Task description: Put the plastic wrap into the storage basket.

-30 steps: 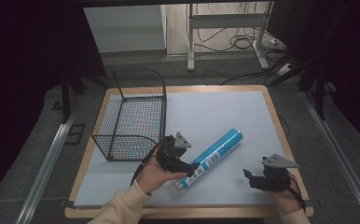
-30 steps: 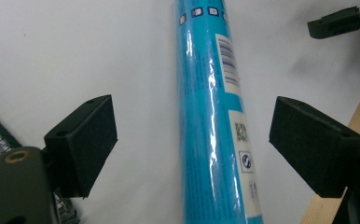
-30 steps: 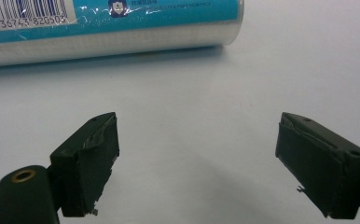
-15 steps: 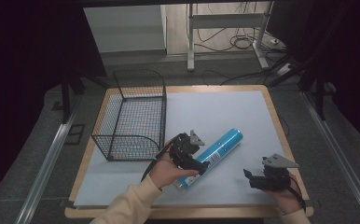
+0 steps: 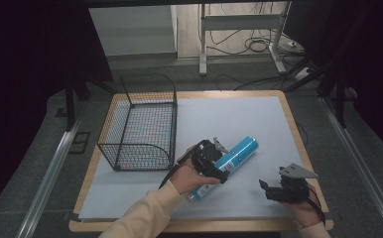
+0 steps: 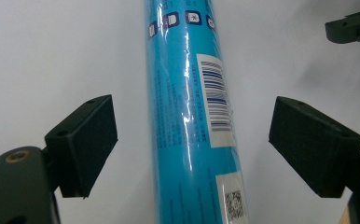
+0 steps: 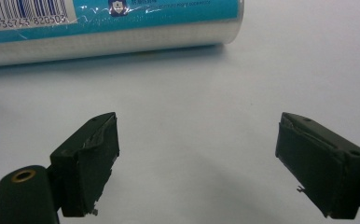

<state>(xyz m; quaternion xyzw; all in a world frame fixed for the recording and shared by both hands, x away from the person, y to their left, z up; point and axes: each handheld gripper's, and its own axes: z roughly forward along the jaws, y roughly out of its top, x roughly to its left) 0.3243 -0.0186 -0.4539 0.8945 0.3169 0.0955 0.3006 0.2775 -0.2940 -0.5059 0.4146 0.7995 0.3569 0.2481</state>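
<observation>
Left gripper (image 6: 193, 144) now straddles blue tube (image 6: 192, 116); pads apparently clear.

Dim, dark-edged room; overhead glare streaks the blue tube (image 6: 192, 116).

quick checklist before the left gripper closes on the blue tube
1. Left gripper jaws open: ok, both pads stand apart from the blue tube.
2. Tube between the jaws: ok, it runs up the middle with white mat showing on both sides.
3. Tube lying flat on the white mat: ok.
4. Right gripper out of the way: ok, open, off to the side of the tube's end.
5. Wire basket free to take the tube: ok, it stands upright at the mat's left edge and looks empty.
6. Jaws low enough to grip around the tube's widest part: cannot tell.
</observation>
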